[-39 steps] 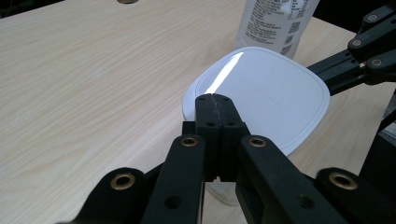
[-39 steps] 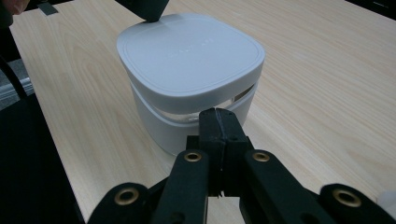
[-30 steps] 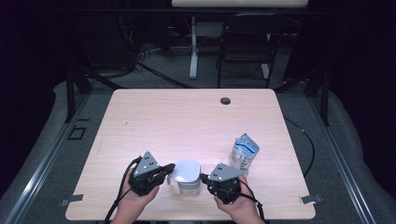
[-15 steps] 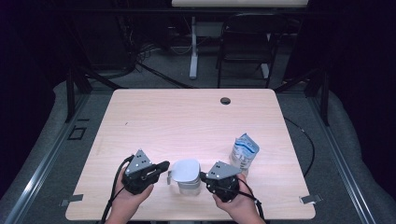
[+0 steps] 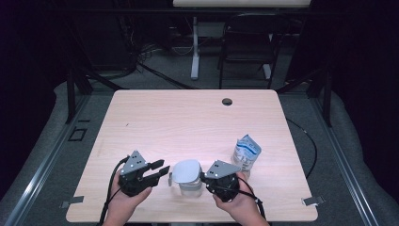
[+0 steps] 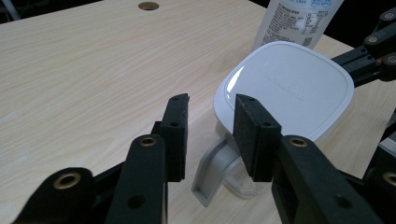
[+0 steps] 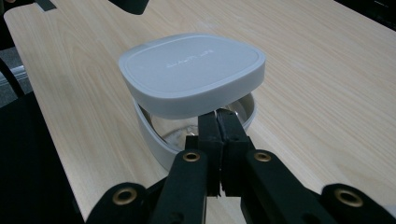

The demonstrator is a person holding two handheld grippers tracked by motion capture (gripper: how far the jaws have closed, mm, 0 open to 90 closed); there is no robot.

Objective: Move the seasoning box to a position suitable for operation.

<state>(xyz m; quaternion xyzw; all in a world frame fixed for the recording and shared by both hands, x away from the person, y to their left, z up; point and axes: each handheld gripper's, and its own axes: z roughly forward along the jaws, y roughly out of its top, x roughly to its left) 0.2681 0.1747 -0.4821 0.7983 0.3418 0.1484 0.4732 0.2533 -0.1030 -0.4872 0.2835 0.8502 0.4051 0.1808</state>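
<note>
Pale wooden table (image 5: 188,122) in a dark room.

A pale wood-grain rectangular surface (image 5: 188,122) with rounded corners stands in a dim room; a small round dark cable hole (image 5: 227,101) sits near its far edge. The floor around it is grey carpet (image 5: 56,141), crossed by a dark metal rail (image 5: 42,165) on the left side. Beyond the far edge stand a white table leg (image 5: 195,47) and a dark metal-framed chair (image 5: 247,52), with black cables (image 5: 141,56) lying on the floor. The far background is nearly black.
</note>
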